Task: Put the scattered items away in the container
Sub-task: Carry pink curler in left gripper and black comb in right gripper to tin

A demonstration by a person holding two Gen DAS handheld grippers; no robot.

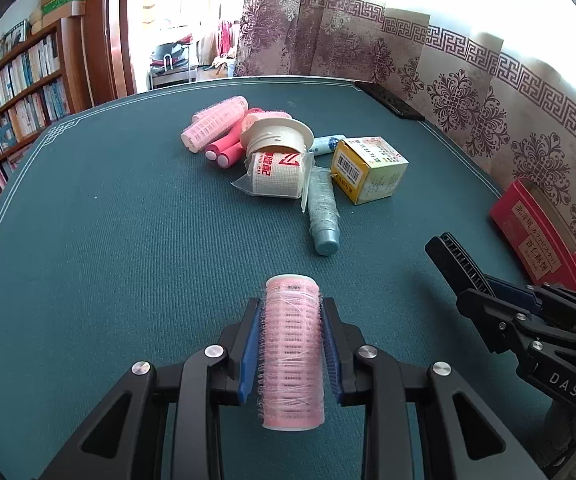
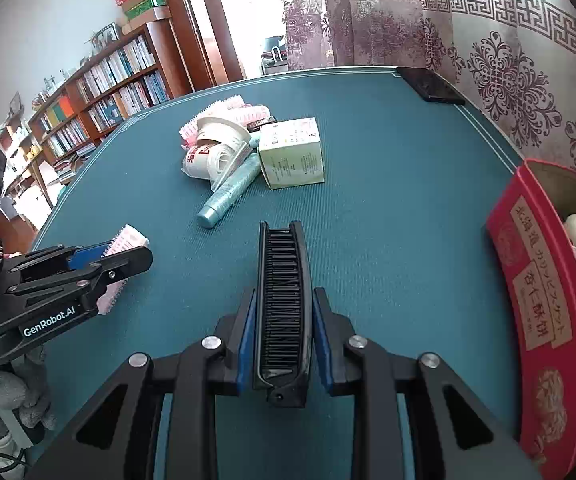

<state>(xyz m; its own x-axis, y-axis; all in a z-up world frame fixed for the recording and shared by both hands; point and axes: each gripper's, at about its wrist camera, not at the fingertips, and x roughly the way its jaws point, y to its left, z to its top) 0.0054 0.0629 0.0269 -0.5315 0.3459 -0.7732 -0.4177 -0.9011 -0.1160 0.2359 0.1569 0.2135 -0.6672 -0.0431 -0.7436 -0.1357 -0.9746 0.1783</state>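
My left gripper (image 1: 291,308) is shut on a pink hair roller (image 1: 292,352), held above the green table; it also shows in the right wrist view (image 2: 125,242). My right gripper (image 2: 283,300) is shut on a black folding comb (image 2: 283,304), seen from the left wrist view (image 1: 458,260). The red tin container (image 2: 536,304) stands at the right, open, with a few items inside. A pile lies mid-table: pink rollers (image 1: 215,126), a white tape spool (image 1: 277,136), a bandage roll (image 1: 275,174), a blue tube (image 1: 322,212) and a yellow box (image 1: 368,168).
A black phone (image 2: 428,84) lies at the table's far right edge by the patterned curtain. A bookshelf (image 1: 11,96) stands beyond the table's left side. The red tin also shows at right in the left wrist view (image 1: 536,232).
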